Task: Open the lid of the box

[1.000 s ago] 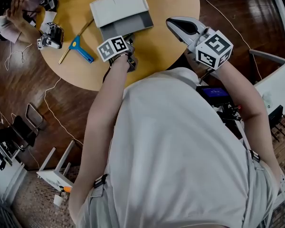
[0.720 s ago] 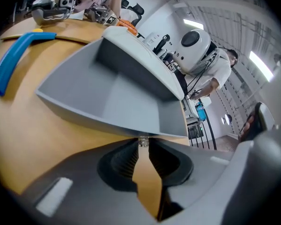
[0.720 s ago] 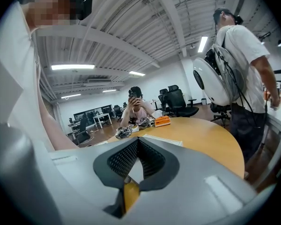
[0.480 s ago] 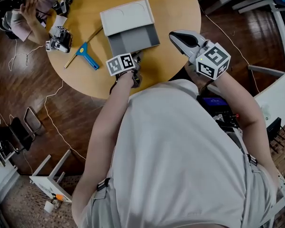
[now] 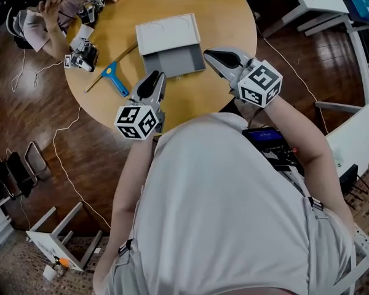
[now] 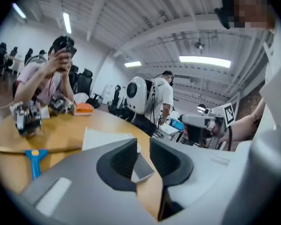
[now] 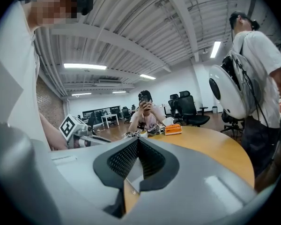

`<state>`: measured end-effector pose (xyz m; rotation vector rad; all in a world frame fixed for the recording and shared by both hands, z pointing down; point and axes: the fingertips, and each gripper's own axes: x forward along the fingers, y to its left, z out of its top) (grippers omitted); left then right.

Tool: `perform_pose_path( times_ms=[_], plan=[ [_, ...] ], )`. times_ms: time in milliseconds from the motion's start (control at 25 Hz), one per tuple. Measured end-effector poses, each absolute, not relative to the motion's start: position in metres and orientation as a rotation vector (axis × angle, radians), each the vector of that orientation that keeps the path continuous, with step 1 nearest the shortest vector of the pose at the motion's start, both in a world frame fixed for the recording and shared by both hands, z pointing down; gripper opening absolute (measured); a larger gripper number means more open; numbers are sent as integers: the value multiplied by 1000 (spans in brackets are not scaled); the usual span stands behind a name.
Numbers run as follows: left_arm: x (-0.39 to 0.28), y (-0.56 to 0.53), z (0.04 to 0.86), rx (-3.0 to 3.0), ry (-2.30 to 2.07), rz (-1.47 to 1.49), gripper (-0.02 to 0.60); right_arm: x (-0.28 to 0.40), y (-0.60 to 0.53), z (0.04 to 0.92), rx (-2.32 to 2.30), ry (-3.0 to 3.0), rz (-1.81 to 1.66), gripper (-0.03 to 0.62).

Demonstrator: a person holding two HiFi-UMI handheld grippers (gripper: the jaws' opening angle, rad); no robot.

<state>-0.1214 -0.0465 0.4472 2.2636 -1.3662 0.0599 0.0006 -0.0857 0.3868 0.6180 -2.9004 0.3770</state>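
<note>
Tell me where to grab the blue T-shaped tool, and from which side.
Take the blue T-shaped tool by its straight shaft, mid-length, from above, jaws across it. It lies flat on the table, shaft end pointing toward you; the wooden stick lies by its crossbar, so avoid that end.

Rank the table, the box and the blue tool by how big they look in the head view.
1. table
2. box
3. blue tool
The differences are plain; both things lie on the table, so nearness hardly matters.
</note>
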Motion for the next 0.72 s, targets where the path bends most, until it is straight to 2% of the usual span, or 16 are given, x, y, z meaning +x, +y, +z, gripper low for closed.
perform_pose_path(
  times_ms=[120, 160, 320, 720],
  plan=[
    [-128, -46, 404, 2379, -1457, 71, 8, -5, -82, 376, 588, -2920, 324, 2],
    [-130, -46, 393, 2410, -1472, 71, 0, -7, -80, 373, 580, -2929, 306, 2],
    [-135, -44, 371, 2488, -1491, 73, 0, -20, -70, 361, 519, -2964, 243, 2],
    [-132, -40, 379, 2511, -1457, 102, 0, -32, -59, 359, 458, -2979, 212, 0]
  ],
)
